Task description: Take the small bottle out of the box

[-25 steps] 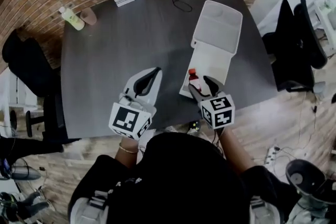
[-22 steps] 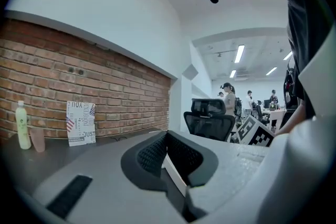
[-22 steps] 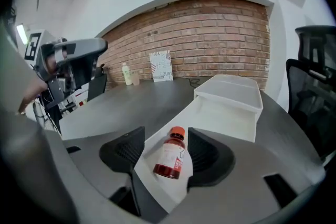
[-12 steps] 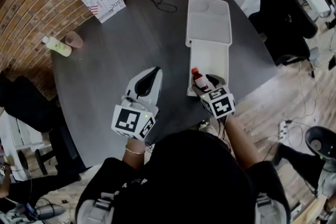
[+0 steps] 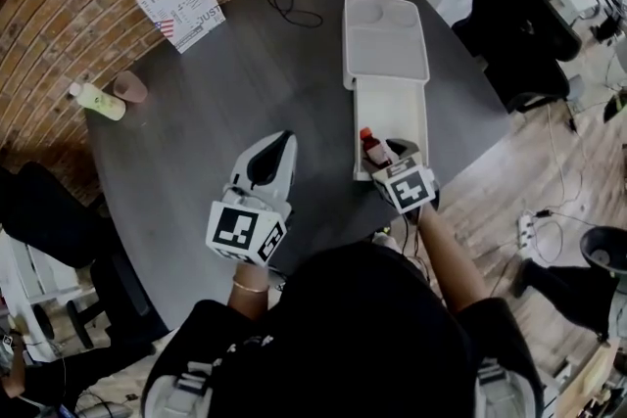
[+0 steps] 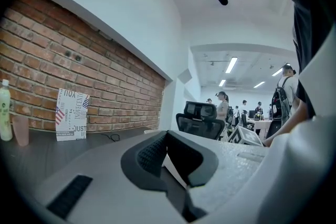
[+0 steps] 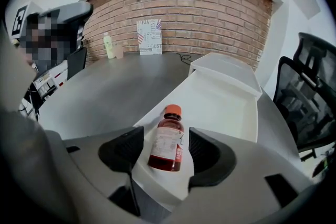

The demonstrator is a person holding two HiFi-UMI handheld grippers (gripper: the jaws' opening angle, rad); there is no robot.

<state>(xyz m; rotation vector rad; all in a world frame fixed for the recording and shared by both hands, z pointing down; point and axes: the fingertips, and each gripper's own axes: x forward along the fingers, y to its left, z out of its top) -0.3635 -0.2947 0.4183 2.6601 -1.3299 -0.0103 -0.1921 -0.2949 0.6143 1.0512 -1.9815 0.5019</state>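
The dark round table (image 5: 245,93) carries everything. The white box (image 5: 397,113) lies on it with the lid folded open and flat on the far side; all places here are told from this box. To the left of the box, apart from it, the left gripper (image 6: 169,141) is over the bare table. Its jaws are pressed together at the tips and nothing is between them. At the near end of the box is the right gripper (image 7: 167,150). Its jaws are spread, one on each side of the small bottle (image 7: 169,134), and a little gap shows on both sides, so they do not pinch it. The small bottle lies inside the box at its near left corner, with red liquid, a white label and the orange cap pointing to the lid. Far left of the box, at the brick wall, stand a printed card (image 5: 181,3), a green bottle (image 5: 93,101) and a pink cup (image 5: 129,86).
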